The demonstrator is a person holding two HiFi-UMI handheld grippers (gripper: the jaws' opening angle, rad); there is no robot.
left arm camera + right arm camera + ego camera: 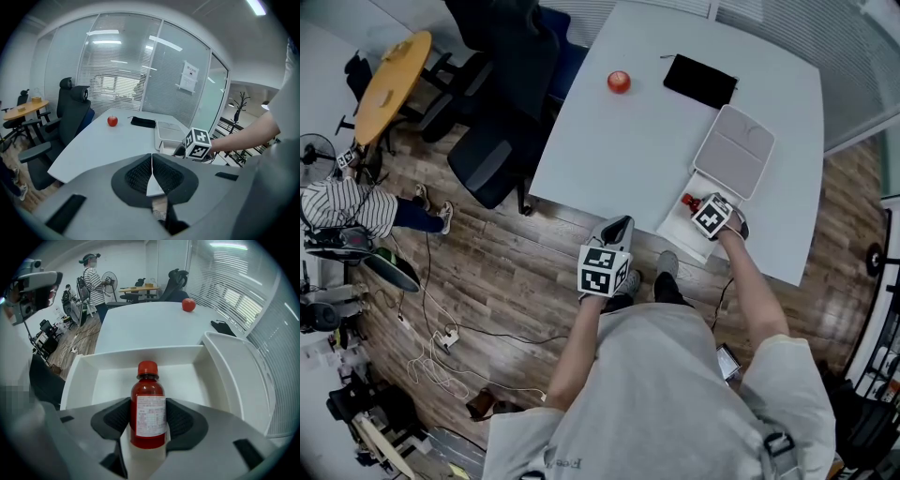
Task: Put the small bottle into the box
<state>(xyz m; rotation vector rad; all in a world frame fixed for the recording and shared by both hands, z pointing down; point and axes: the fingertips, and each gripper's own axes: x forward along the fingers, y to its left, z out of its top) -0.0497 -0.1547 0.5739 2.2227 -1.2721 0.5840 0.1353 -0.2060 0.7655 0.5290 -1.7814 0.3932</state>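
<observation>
- Small bottle [148,394], red: clamped between right gripper [148,420] jaws, low inside white box [108,385], seemingly for release.
- Left gripper [151,176]: jaws closed, empty; parked off the surface [117,140], keeping clear.

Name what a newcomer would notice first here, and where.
The small red bottle, gripped in the right claw over the open white box at the near edge of the white table, draws the eye. Farther back on it lie a red apple and a black pouch.
</observation>
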